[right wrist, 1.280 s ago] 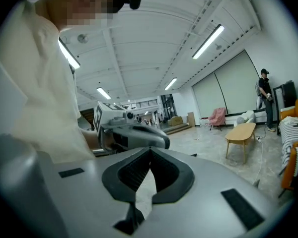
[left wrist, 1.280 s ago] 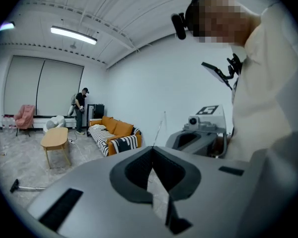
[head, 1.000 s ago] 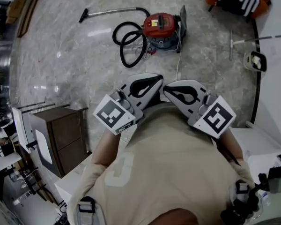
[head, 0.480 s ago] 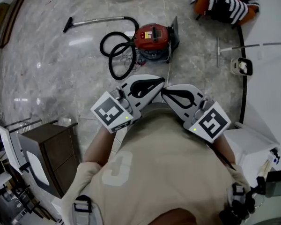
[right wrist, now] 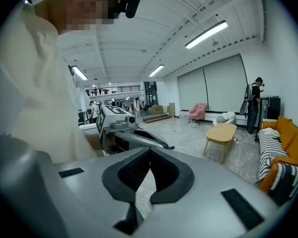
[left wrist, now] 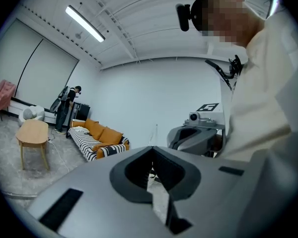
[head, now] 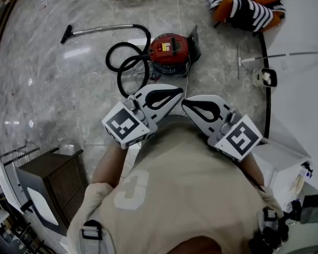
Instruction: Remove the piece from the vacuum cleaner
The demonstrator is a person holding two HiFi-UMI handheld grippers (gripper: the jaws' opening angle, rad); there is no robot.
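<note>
We hold the left tool and the right tool close against the chest, side by side, their tips angled in toward each other and nearly meeting. In the left gripper view the left tool has its jaws pressed together with nothing between them, and in the right gripper view the right tool is closed and empty too. Each tool's marker cube sits at its rear, just over a bent forearm, and our beige shirt fills the lower part of the head view. Beyond the tips spreads a glossy grey marble floor. On it, well apart from both tools, lies the red vacuum cleaner, with its black hose coiled to its left and a metal wand running out to a dark nozzle. We cannot tell which piece of it is the one to come off. Farther out, an orange sofa with a striped throw stands at the upper right, and a dark wooden cabinet at the lower left. The gripper views show a large white hall with ceiling strip lights, a small wooden table, a pink armchair and a person standing near the wall.
</note>
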